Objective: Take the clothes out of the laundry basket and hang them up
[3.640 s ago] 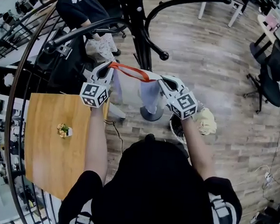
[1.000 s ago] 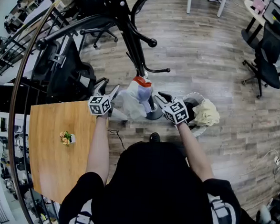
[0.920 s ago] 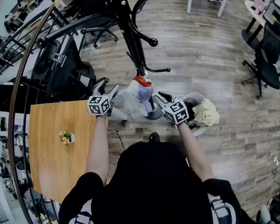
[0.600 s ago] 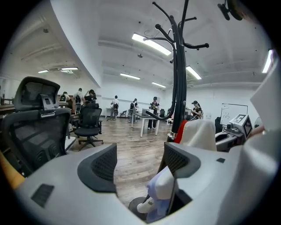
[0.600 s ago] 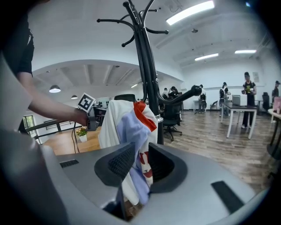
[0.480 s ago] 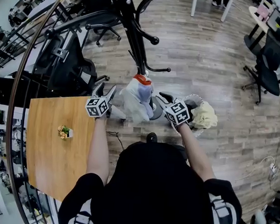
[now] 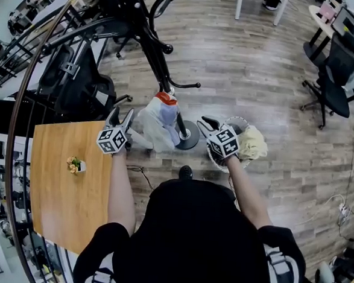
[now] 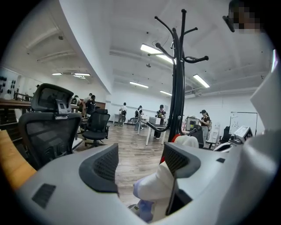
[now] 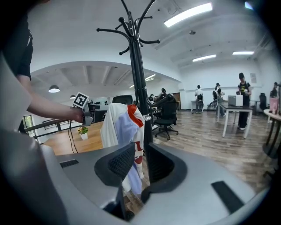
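Observation:
A white and lilac garment [image 7: 157,124] with a red collar hangs from the black coat rack [image 7: 164,70]. My left gripper [image 7: 119,114] is open just left of the garment, over the table corner, and does not touch it. In the left gripper view the garment [image 8: 160,186] shows past the wide-apart jaws of the left gripper [image 8: 140,162]. My right gripper [image 7: 205,123] is open with a narrow gap, to the right of the rack. Behind it is the laundry basket [image 7: 234,120], which holds cream clothes [image 7: 252,143]. The right gripper view frames the garment [image 9: 123,123] beyond the right gripper [image 9: 139,154].
A wooden table [image 7: 65,184] with a small potted plant [image 7: 74,164] stands at my left. Black office chairs [image 7: 78,82] crowd behind it, and more chairs [image 7: 332,88] stand at the far right. The rack's round base [image 7: 188,137] rests on the wooden floor.
Earlier both grippers held the garment stretched between them on a red hanger. It now hangs on the rack. Both grippers are off it, and the left has drawn away leftwards.

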